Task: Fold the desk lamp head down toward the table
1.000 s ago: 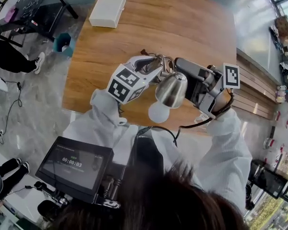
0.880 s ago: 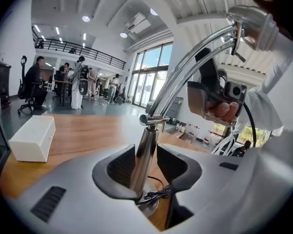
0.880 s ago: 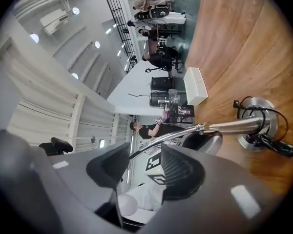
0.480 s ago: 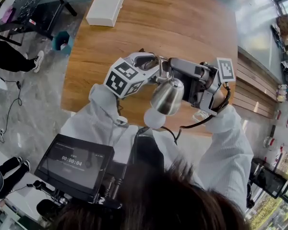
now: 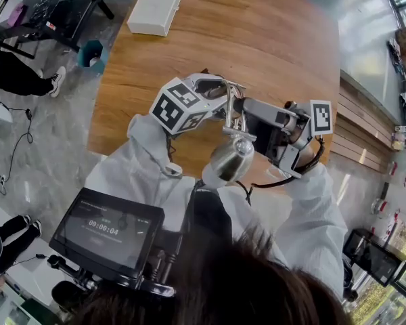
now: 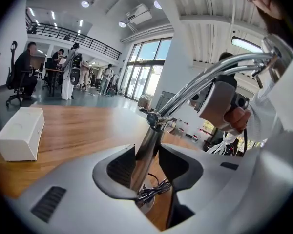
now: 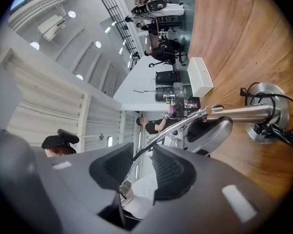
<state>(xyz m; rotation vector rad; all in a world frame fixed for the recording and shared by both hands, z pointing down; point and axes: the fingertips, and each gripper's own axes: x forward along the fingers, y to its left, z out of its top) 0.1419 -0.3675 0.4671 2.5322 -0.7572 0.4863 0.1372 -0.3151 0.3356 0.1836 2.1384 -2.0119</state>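
A chrome desk lamp was seen standing on the brown wooden table (image 5: 271, 39), near the edge closest to the person; its round chrome base (image 7: 263, 113) was set flat on the wood, with a black cable (image 7: 278, 130) looped beside it. The upright chrome post (image 6: 149, 135) was framed by the left gripper (image 6: 146, 151), whose jaws were opening; the post was found between the dark pads, lying against the pad at that view's left with a gap shown on the other side, so no pinch was made. From the joint atop the post a thin curved chrome arm (image 7: 178, 126) was carried over to the bell-shaped chrome lamp head (image 5: 231, 160); in the head view the head was seen between the two grippers, over the near part of the table, with a white bulb (image 5: 213, 176) showing at its mouth. The right gripper (image 7: 142, 152) was placed around that curved arm close to the head; its jaws were closing, the arm was seen between the ribbed pads, and the pads were held wider than the arm, so it was not clamped. A white rectangular box (image 5: 155, 7) was laid at the far side of the table, well apart from the lamp. In the left gripper view several people (image 6: 68, 72) were seen in the hall behind.
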